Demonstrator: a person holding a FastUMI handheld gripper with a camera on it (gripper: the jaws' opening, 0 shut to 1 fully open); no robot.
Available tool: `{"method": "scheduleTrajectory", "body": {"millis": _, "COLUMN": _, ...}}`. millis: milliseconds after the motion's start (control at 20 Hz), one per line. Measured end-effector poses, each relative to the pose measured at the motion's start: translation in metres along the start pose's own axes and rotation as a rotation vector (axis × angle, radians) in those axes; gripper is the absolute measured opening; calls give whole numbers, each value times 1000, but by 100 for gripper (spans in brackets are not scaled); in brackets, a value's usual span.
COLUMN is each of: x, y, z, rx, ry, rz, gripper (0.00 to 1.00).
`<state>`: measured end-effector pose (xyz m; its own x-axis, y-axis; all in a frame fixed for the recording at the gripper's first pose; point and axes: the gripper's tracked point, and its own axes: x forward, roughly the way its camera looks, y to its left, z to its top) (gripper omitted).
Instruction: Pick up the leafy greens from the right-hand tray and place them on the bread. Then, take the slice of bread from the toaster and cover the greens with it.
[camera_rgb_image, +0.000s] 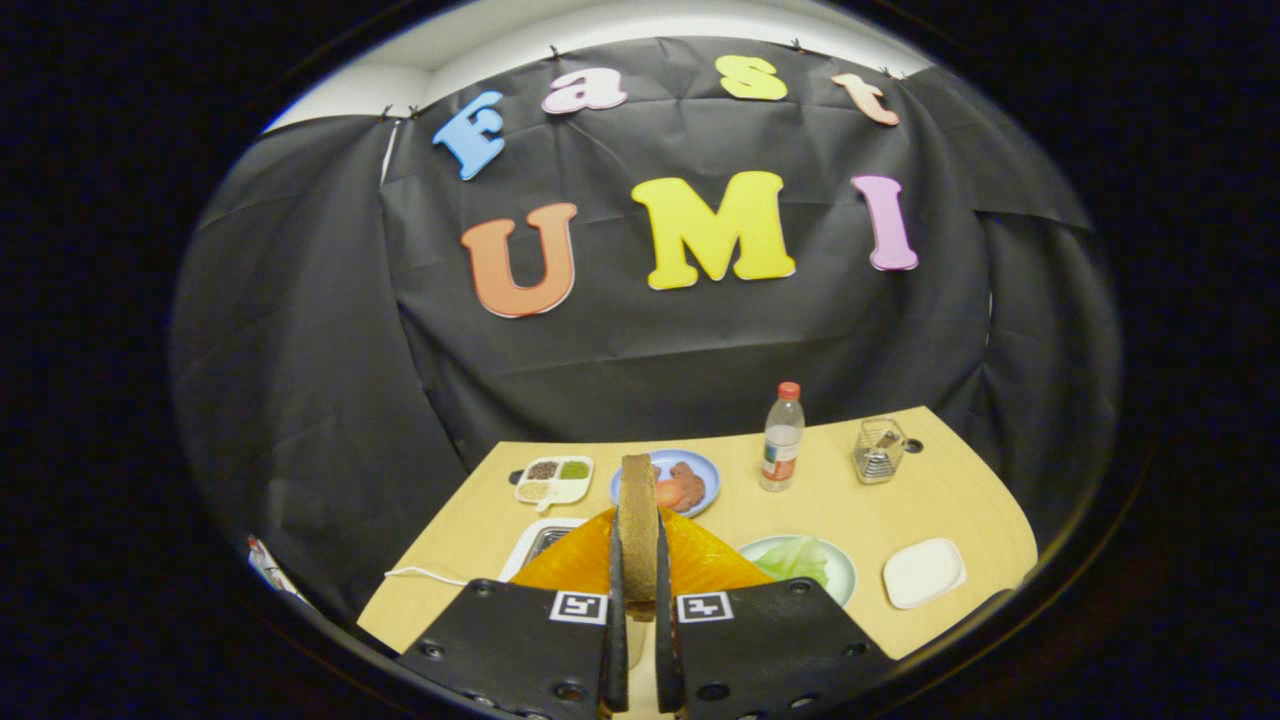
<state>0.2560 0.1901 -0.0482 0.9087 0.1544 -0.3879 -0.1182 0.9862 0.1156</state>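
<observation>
While the gripper (637, 560) clamps the bread slice (637, 520) edgewise, lay it flat (squarely) over the greens (797, 560)

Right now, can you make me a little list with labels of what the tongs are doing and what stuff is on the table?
tongs: tongs shut on the slice of bread, held upright on edge between the fingers
toaster: white toaster just ahead, to the left
greens: leafy greens lying on a pale plate, right of the fingers
blue plate: blue plate with food, beyond the bread
bottle: red-capped bottle standing upright
snack dish: four-part dish near the far edge
white tray: white tray, far right
wire basket: wire basket past the bottle
</observation>
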Motion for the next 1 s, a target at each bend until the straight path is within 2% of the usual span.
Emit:
{"method": "scheduleTrajectory", "body": {"millis": 300, "x": 54, "y": -72, "z": -46, "rx": 91, "ry": 91, "rz": -58, "gripper": 11}}
{"method": "scheduleTrajectory", "body": {"millis": 500, "x": 89, "y": -89, "z": -75, "rx": 145, "ry": 154, "rz": -27, "gripper": 10}}
{"method": "scheduleTrajectory", "body": {"millis": 700, "x": 112, "y": -106, "z": -97, "rx": 176, "ry": 183, "rz": -36, "gripper": 11}}
{"method": "scheduleTrajectory", "body": {"millis": 850, "x": 119, "y": -112, "z": -111, "rx": 230, "ry": 217, "rz": -6, "gripper": 11}}
{"method": "scheduleTrajectory", "body": {"millis": 1000, "x": 121, "y": -129, "z": -117, "rx": 237, "ry": 215, "rz": -21, "gripper": 11}}
